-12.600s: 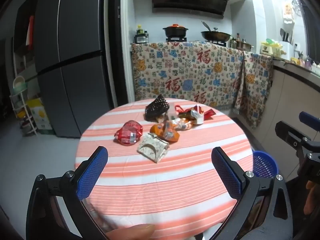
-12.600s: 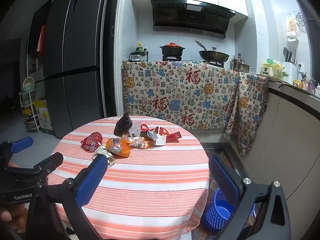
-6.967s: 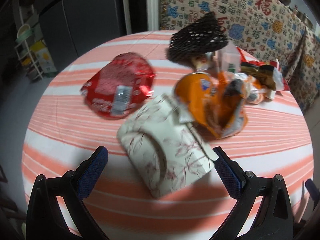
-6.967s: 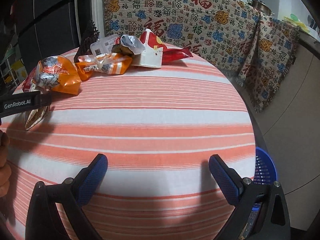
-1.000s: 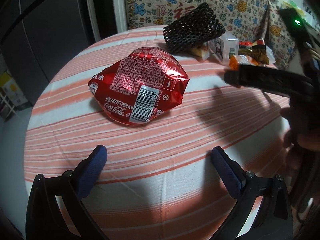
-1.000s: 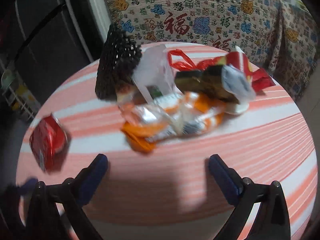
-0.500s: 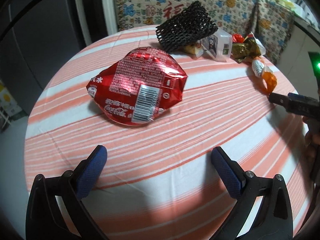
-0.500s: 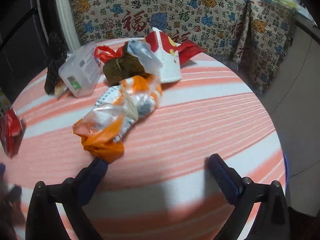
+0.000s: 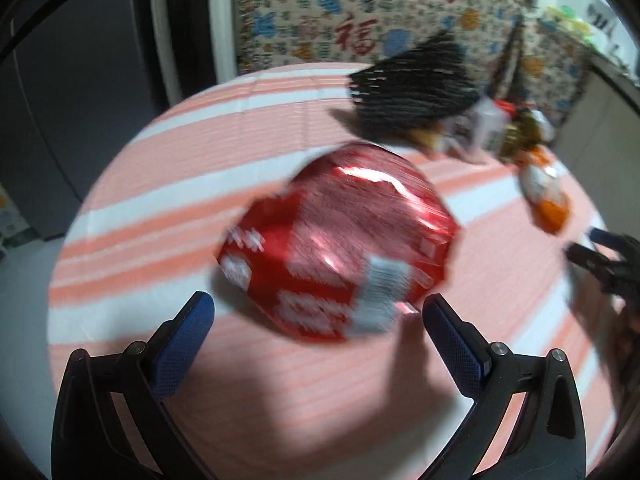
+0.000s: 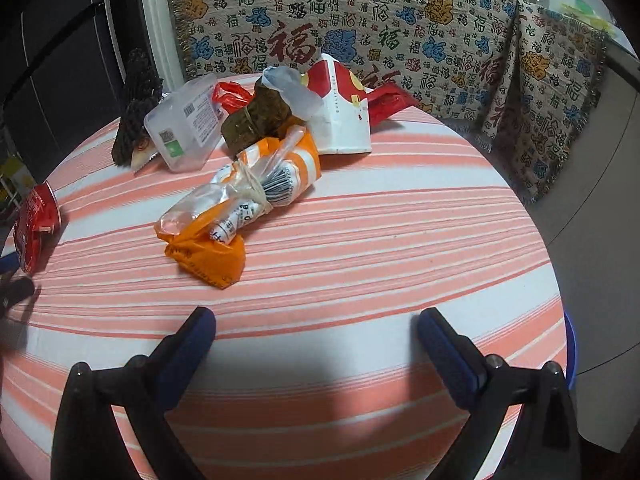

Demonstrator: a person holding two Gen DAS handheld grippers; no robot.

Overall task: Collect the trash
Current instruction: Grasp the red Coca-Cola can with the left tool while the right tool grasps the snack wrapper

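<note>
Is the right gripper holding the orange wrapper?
No. The right gripper is open, and the orange wrapper lies on the tablecloth beyond its fingers.

Right gripper (image 10: 316, 328) hovering, jaws spread wide, over striped surface (image 10: 400, 240); orange wrapper (image 10: 240, 204) lying just ahead.

A round bench (image 10: 400, 216) under a cloth of orange-pink and white stripes stands in a dim kitchen, lit from above so that dark shadows fall across its near edge. Behind it hangs a cream patterned cloth (image 10: 360, 12) printed with red, blue and orange Chinese characters, its fringed edge draped over a counter front. A white door frame (image 9: 224, 20) separates the cloth from a tall dark grey refrigerator (image 9: 80, 80) at left. To the right runs a pale cabinet front (image 10: 592, 184); grey floor (image 9: 24, 280) shows beyond the bench at left.
</note>
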